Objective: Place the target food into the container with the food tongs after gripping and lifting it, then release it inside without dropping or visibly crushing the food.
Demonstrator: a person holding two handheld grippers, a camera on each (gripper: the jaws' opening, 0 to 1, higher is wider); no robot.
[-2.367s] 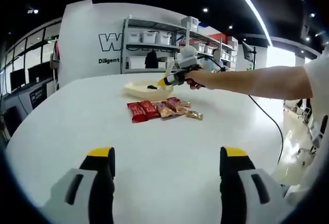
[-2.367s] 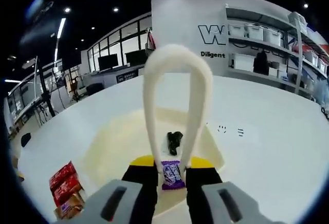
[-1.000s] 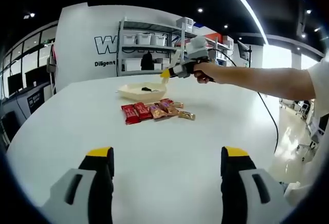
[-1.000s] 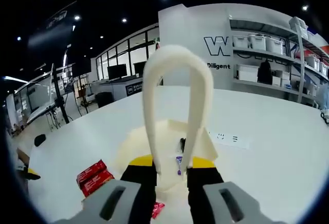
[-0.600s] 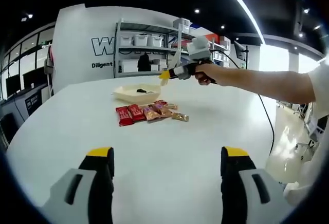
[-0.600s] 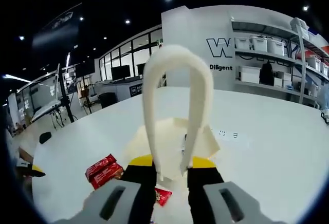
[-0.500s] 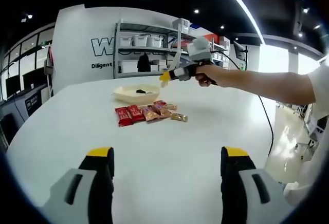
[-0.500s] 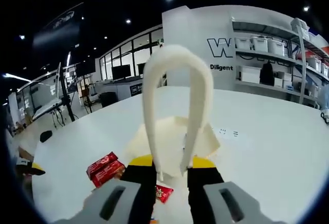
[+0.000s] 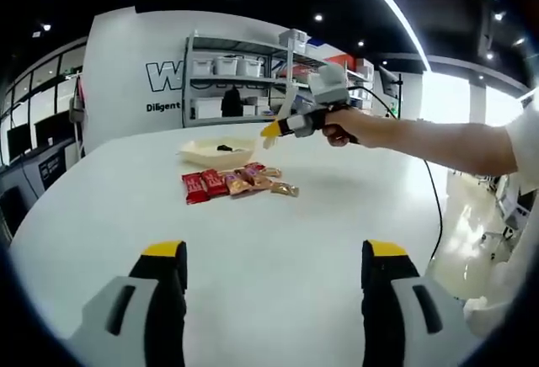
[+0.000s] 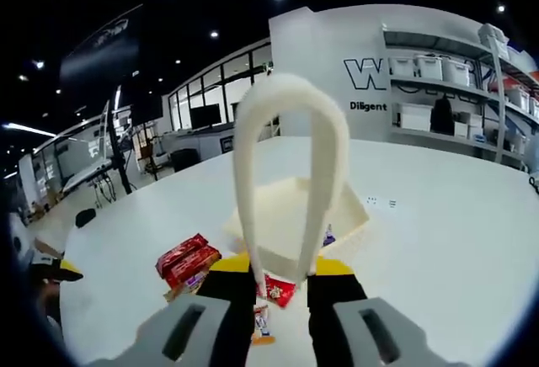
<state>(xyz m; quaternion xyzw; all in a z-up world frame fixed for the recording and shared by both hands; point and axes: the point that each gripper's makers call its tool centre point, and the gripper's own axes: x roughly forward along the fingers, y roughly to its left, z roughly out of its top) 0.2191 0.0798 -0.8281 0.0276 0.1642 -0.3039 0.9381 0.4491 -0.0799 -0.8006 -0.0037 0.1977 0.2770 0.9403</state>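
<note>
Snack packets [image 9: 229,183] lie in a short row on the white table [image 9: 253,249], red ones at one end, gold/brown at the other, just beside the cream container [image 9: 217,151]. In the right gripper view the red packets [image 10: 189,259] sit left of the tongs, w/ a small red wrapped piece [image 10: 278,289] showing directly betw. the two tong tips, and another small packet [image 10: 262,323] lower down betw. the jaws. Container [image 10: 296,215] lies just beyond, a purple-wrapped item [image 10: 328,236] at its near edge.

Food tongs [image 10: 290,182], a cream loop, are clamped at the base by the right gripper [image 10: 280,279], jaws closed on the arms; tong tips hang apart w/ nothing pinched betw. them. Judging by that, the next pickup looks to be straight down-and-forward from the tips, the right side being far nearer the row.

Left gripper [image 9: 276,270] hangs over bare table well short of the packets, jaws wide apart, holding nothing. In its view the right gripper [image 9: 295,123] hovers above the container end of the row.
</note>
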